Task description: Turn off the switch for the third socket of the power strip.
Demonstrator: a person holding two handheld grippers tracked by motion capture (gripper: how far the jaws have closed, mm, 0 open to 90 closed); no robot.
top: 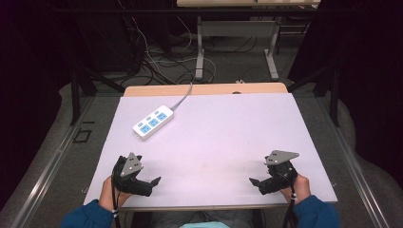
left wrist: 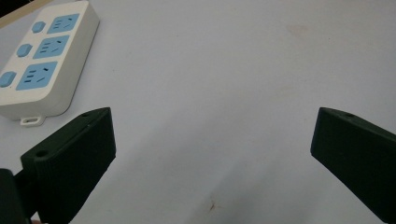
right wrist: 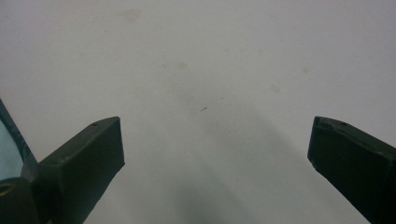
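A white power strip (top: 153, 122) with three blue sockets lies at the back left of the pale table (top: 214, 142), its grey cord running off the far edge. In the left gripper view the power strip (left wrist: 42, 56) sits at the upper left, beyond the jaws. My left gripper (top: 151, 183) rests near the front left edge, held by a hand, jaws wide apart and empty. My right gripper (top: 254, 183) rests near the front right edge, also open with nothing between its jaws. Both grippers (left wrist: 212, 140) (right wrist: 215, 144) look over bare tabletop.
Beyond the table's far wooden edge (top: 204, 89) stand another desk's metal legs (top: 199, 52) and a tangle of cables (top: 157, 61) on the floor. Dark curtains flank both sides. The person's blue sleeves (top: 85, 216) come in at the bottom.
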